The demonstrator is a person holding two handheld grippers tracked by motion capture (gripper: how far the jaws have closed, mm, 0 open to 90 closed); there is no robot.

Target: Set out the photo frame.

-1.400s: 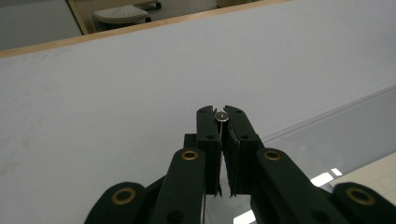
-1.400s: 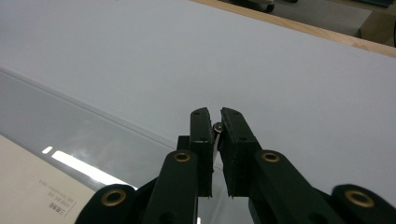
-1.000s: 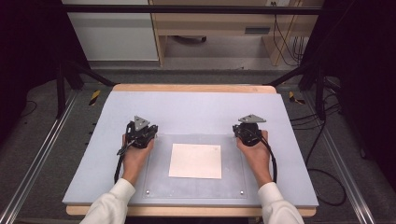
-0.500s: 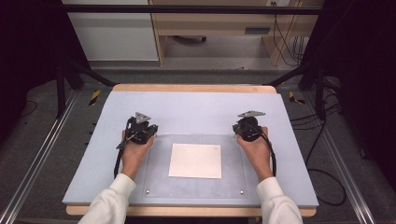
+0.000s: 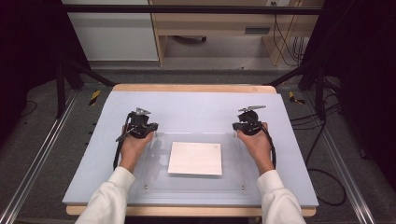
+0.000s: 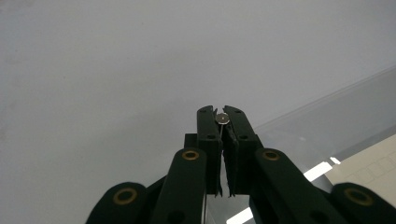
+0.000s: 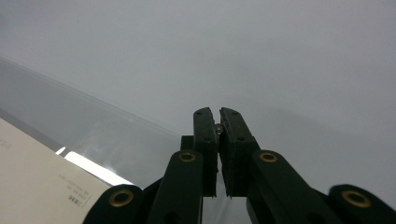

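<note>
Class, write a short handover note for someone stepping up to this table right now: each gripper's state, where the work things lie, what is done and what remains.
Left gripper: shut, holding nothing, above the blue mat by the far left corner of the clear plate.
Right gripper: shut, holding nothing, at the plate's far right corner.
White sheet: flat in the middle of the clear plate, between the two hands, touched by neither gripper.
Done: nothing visible on the sheet; it lies unfolded and square.
Left: probably open the jaws and take hold of the sheet, judging by the hands' placing.
</note>
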